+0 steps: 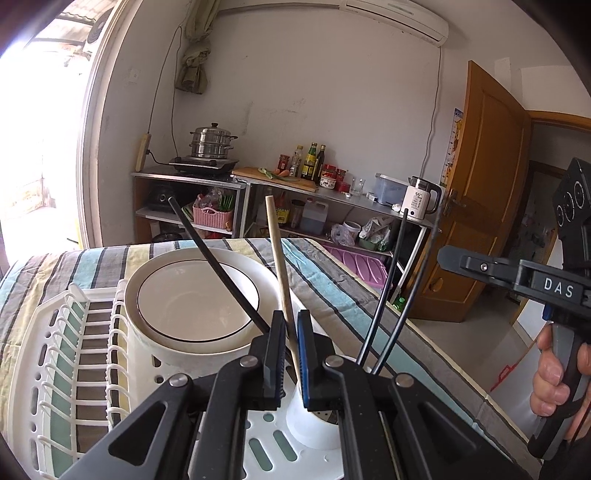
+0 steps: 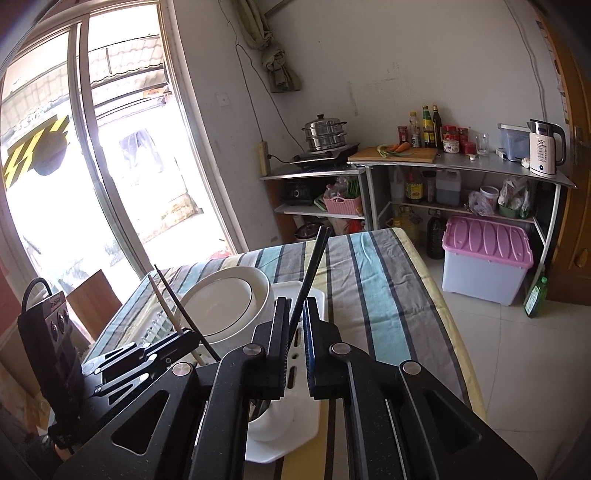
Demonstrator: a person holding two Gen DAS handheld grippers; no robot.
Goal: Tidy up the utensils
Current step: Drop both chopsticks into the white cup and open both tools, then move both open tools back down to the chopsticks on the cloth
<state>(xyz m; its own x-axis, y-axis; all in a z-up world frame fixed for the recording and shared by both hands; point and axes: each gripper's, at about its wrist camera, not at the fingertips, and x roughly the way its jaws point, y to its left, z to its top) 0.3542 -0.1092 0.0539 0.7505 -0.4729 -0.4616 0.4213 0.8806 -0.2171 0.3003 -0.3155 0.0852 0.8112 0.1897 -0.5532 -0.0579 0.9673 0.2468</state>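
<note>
The left gripper pinches a wooden chopstick; drop it straight into the white cup at 6 o'clock. The right gripper is a little open around black chopsticks.

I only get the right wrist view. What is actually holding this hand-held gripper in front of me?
Observer: A person's hand holds the right hand-held gripper by its handle; the left wrist view shows it.
Operator: Is anything written on it?
Observer: Yes, white lettering on its side reads DAS.
Operator: What is high up on that wall?
Observer: A white air conditioner, mounted near the ceiling.
</note>
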